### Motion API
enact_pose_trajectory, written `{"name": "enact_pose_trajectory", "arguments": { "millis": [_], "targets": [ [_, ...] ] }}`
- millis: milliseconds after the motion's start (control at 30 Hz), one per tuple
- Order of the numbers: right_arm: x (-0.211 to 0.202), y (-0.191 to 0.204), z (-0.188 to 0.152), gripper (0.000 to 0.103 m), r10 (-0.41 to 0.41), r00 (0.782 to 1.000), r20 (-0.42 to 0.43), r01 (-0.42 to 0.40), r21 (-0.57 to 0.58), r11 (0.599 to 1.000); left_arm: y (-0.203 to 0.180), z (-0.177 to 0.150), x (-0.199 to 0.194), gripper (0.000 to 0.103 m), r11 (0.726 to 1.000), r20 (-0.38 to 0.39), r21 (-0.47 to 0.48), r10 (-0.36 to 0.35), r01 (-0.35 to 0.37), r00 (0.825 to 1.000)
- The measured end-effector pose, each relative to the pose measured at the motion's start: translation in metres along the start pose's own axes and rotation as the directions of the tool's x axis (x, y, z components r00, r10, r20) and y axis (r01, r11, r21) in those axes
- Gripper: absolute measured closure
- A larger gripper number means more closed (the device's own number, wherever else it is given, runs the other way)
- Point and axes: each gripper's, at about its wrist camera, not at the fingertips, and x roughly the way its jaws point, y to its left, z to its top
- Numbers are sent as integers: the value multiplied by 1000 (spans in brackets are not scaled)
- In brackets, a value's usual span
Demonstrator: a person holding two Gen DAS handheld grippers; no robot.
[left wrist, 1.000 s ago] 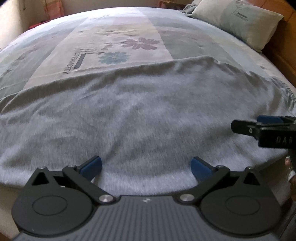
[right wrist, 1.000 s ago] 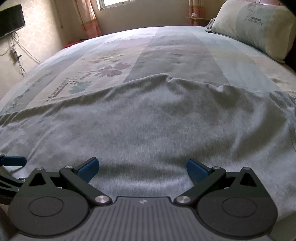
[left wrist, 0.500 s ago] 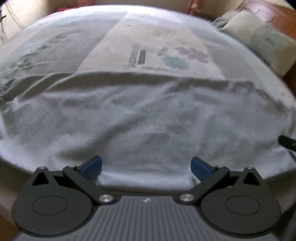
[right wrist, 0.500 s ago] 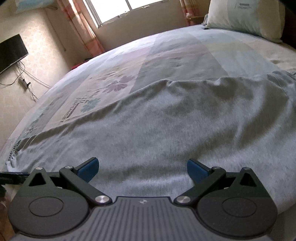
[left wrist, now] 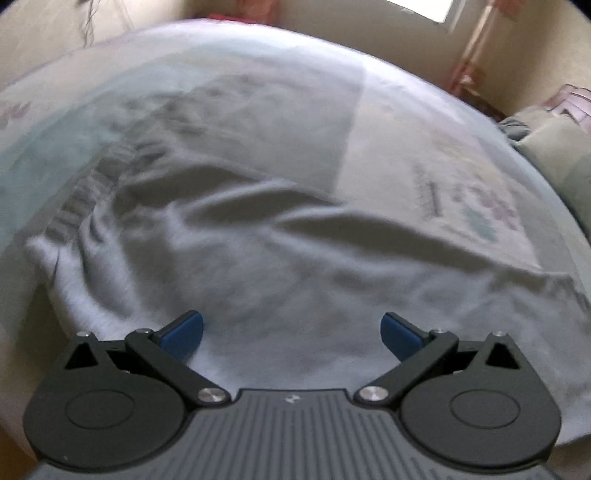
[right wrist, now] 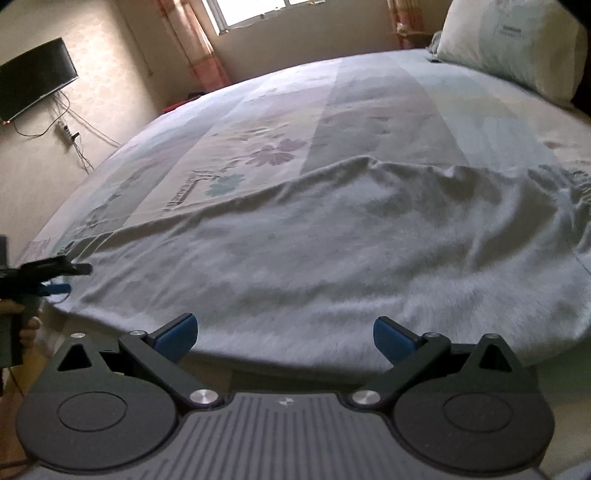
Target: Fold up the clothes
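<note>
A grey knit garment [right wrist: 332, 258] lies spread across the near part of the bed, its near hem along the bed's edge. In the left wrist view the garment [left wrist: 277, 258] shows creases and a ribbed band at its left end. My left gripper [left wrist: 291, 330] is open over the garment's near left part, nothing between its blue pads. My right gripper [right wrist: 282, 334] is open just above the near hem, also holding nothing. In the right wrist view the left gripper [right wrist: 55, 277] appears at the far left, by the garment's left corner.
The bed [right wrist: 369, 110] has a pale patchwork sheet with flower prints. A pillow [right wrist: 517, 48] lies at the far right. A wall television [right wrist: 33, 81] and cables hang at the left. A window with curtains [right wrist: 251, 14] is behind the bed.
My left gripper has swung left to the garment's left end, which now fills its blurred view. My right gripper has drawn back and up a little. Both remain open.
</note>
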Motion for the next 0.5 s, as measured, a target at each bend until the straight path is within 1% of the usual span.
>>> {"name": "enact_pose_trajectory", "arguments": {
  "millis": [167, 200, 233, 333, 400, 433, 500],
  "targets": [
    [-7, 16, -4, 0, -14, 1000, 1, 14, -15, 1000, 10, 1, -2, 1, 999, 28, 28, -41, 40, 999],
    [-8, 19, -5, 0, -14, 1000, 1, 14, -19, 1000, 12, 4, -3, 1, 999, 48, 34, -35, 33, 998],
    [-8, 23, -5, 0, -15, 1000, -2, 15, -25, 1000, 15, 7, -2, 1, 1000, 56, 25, -18, 16, 998],
    [-11, 33, -6, 0, -24, 1000, -2, 24, -46, 999, 33, 10, 12, 1, 998, 9, -63, 3, -2, 1000],
    [-14, 36, -6, 0, -27, 1000, -1, 26, -50, 998, 32, 7, 13, 1, 1000, 20, -16, -2, 3, 1000],
    [-15, 38, -6, 0, -28, 1000, -1, 28, -51, 998, 31, 7, 12, 1, 1000, 3, 3, -1, 1, 1000],
    [-20, 40, -7, 0, -35, 999, 6, 36, -52, 998, 35, 7, 4, 1, 1000, 24, -11, -24, 25, 999]
  ]
}}
